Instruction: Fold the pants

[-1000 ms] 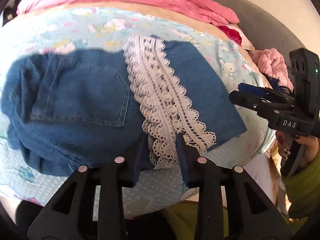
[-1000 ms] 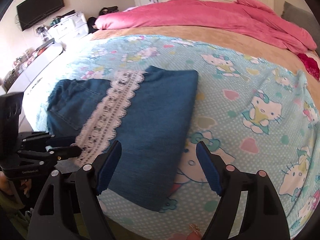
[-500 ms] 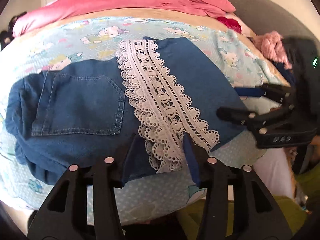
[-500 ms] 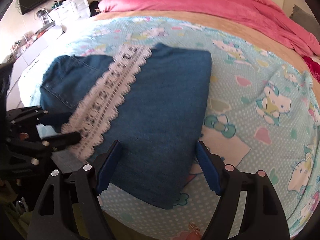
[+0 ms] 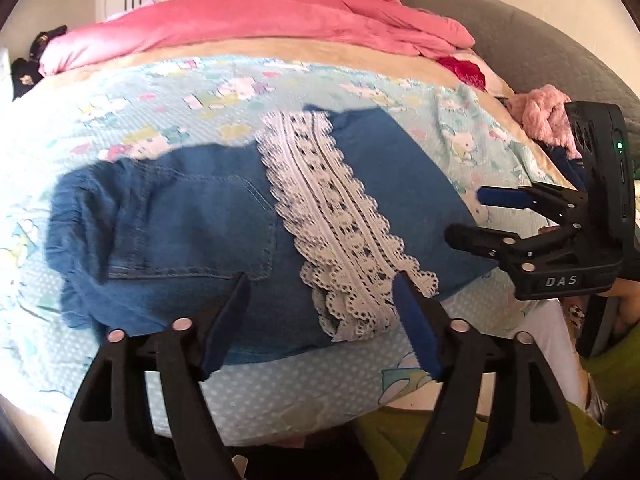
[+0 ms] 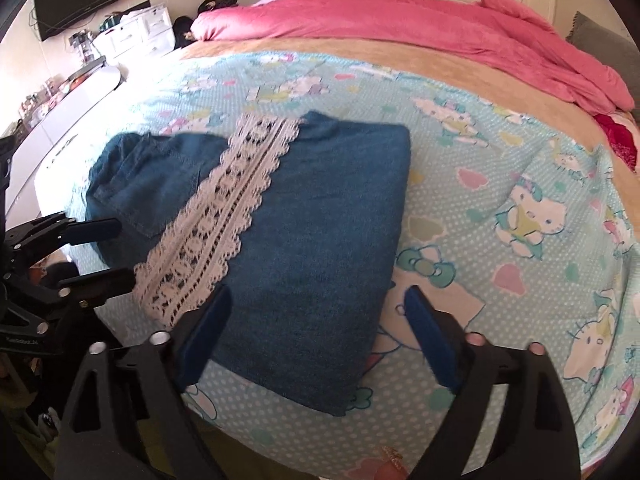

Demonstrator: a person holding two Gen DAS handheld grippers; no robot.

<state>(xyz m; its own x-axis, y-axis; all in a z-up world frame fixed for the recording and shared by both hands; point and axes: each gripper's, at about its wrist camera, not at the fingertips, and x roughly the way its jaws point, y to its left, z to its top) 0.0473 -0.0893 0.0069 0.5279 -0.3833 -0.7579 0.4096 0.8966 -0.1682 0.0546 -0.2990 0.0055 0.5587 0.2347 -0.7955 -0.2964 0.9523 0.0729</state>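
Denim pants (image 5: 208,232) lie folded on the bed (image 6: 500,184), lace trim (image 5: 340,224) on top. Left tool (image 5: 322,300) has just been opening, nothing gripped. Right tool (image 6: 316,316), too, gapes wide and empty.

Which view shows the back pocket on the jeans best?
The left wrist view: the back pocket lies nearly whole, with its stitched edges plain, beside the lace trim. The right wrist view shows the pocket small, at the far left, partly under the lace.

The folded pants (image 6: 304,232) lie on the bedsheet (image 6: 500,184) near the bed's front edge; a lace strip (image 6: 224,220) crosses them slantwise; a rumpled quilt (image 6: 420,24) lies behind, across the far side; a dresser (image 6: 132,36) stands far left.
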